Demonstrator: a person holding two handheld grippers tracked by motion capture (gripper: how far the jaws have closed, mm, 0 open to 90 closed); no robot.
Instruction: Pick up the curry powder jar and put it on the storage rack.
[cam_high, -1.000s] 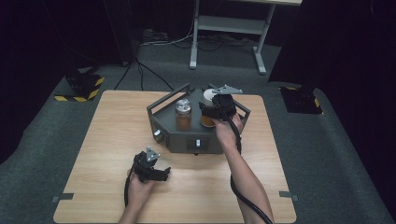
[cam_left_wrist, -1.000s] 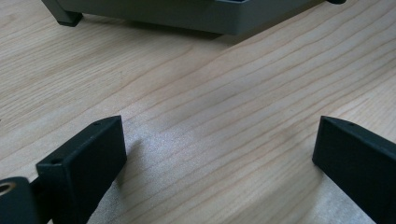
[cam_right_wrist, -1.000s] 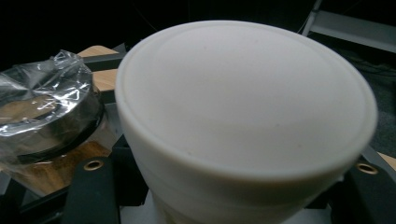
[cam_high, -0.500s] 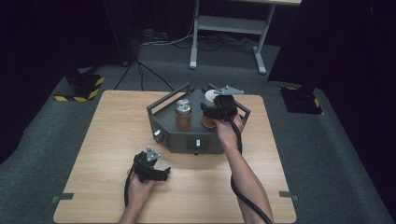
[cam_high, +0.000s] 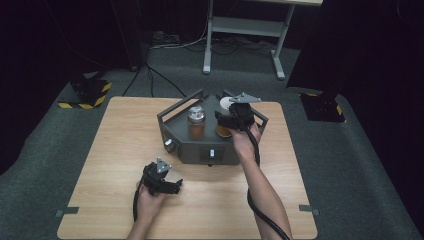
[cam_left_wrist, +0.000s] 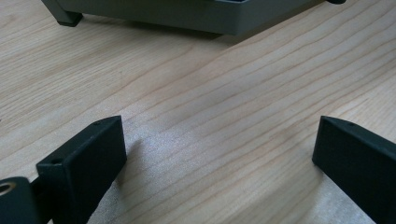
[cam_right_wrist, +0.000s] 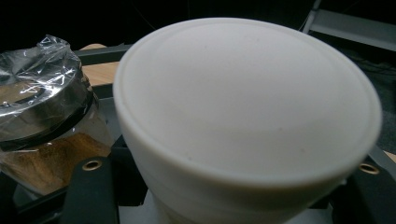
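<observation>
Count: two jars, one grey rack, two hand-held grippers, one counter.

The counter (cam_high: 100, 150) is a light wood-grain board with rounded corners, bare apart from the rack and the left hand. The rack (cam_high: 200, 150) is a dark grey, angular tray with a raised rail around its top and a flat front face; it stands near the middle of the counter's far half.

Both jars stand upright in the rack, side by side. The first jar (cam_high: 196, 124) is clear, holds a brown powder, and has a metallic cap under crinkled transparent film, as the right gripper view shows (cam_right_wrist: 42, 116). The second jar (cam_high: 223, 131) also shows orange-brown contents from the high view and carries a smooth, round, matt white lid (cam_right_wrist: 247, 107).

The right hand-held gripper (cam_high: 235, 116) is over the white-lidded jar, with its black jaws standing one on each side of the lid, at its base. The jaws are set about as wide as the lid. Whether they press on the lid or merely flank it cannot be told from these views.

The left hand-held gripper (cam_high: 167, 186) rests low over the counter in front of the rack, well apart from both jars. Its jaws are spread wide, with bare wood between them, and it holds nothing.
</observation>
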